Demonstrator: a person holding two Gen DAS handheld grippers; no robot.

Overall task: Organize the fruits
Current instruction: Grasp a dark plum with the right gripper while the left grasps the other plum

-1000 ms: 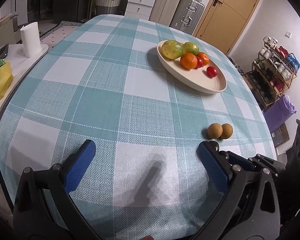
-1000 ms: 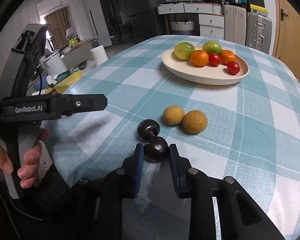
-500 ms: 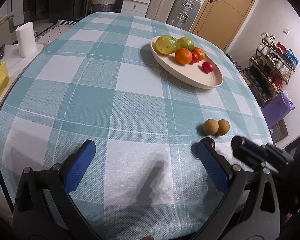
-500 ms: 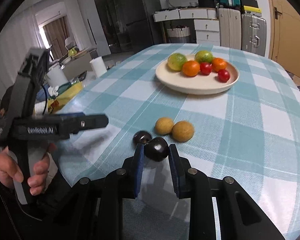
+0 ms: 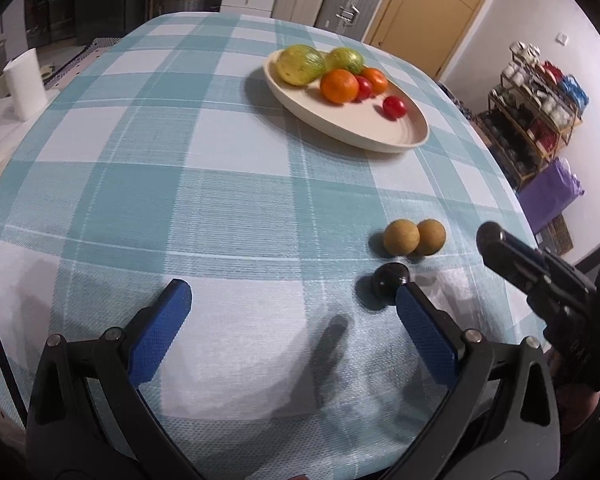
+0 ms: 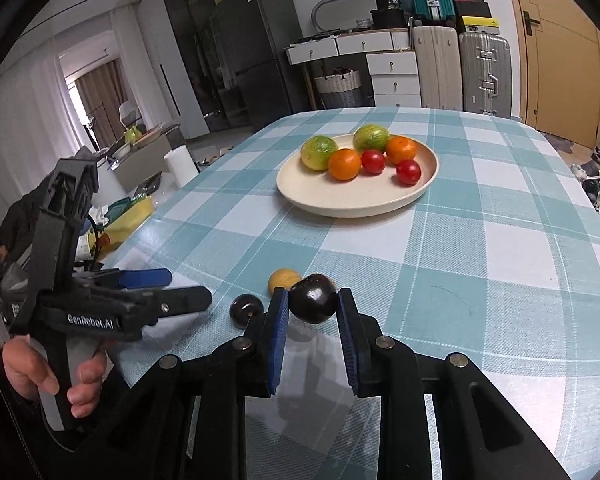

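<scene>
Clearly the right gripper [image 6: 313, 307] holds a round, shiny, dark purple plum [image 6: 313, 298] between its blue padded fingers [image 6: 278, 334], which are closed narrowly on its two sides. The plum seems lifted a little above the bench with the teal and white checked cloth [image 6: 480, 280], probably so that it can travel to the cream-coloured round plate [image 6: 352, 206] farther back. On this plate two green-yellow fruits, two oranges and two small red fruits already lie together, so I judge the plate is the place of collection.

A second dark plum [image 5: 389, 278] rests on the cloth, near two small tan round fruits [image 5: 414, 237] that touch each other. The left gripper [image 5: 288, 312] has its fingers wide apart and empty; its right-hand finger stands just beside this second plum, perhaps ready for it.

Some things are hard to see. In the right wrist view the held plum covers most of the tan fruits, so only one shows clearly. Whether the left finger touches the resting plum, I cannot tell.
</scene>
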